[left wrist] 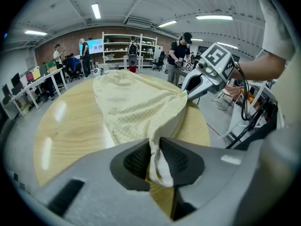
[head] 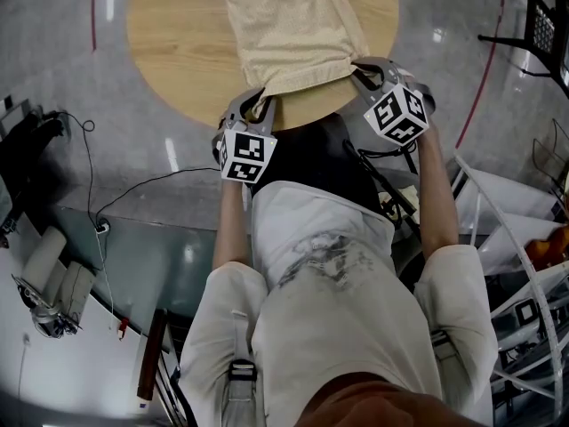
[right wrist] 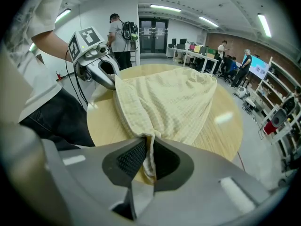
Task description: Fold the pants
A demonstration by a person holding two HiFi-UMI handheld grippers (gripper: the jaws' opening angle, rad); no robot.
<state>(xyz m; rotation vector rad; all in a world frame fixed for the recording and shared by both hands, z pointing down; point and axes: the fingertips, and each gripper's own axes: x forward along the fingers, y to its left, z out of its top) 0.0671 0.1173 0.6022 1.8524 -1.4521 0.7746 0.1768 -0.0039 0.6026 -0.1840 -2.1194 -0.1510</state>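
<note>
Pale yellow waffle-weave pants (head: 293, 25) lie on a round wooden table (head: 178, 34), their near edge at the table's front rim. My left gripper (head: 264, 105) is shut on the left corner of that edge, and in the left gripper view the cloth (left wrist: 136, 107) is pinched between the pads of the gripper (left wrist: 157, 149). My right gripper (head: 360, 71) is shut on the right corner, and the right gripper view shows fabric (right wrist: 169, 102) squeezed in the gripper (right wrist: 149, 157). The edge hangs stretched between the two. Each gripper view shows the other gripper (left wrist: 188, 91) (right wrist: 110, 81).
The person stands close against the table's front rim. A cable (head: 133, 185) runs over the floor at the left. A black chair (head: 542, 25) and white racks (head: 524, 238) stand at the right. People, desks (left wrist: 42, 81) and shelves (left wrist: 117, 46) fill the room beyond the table.
</note>
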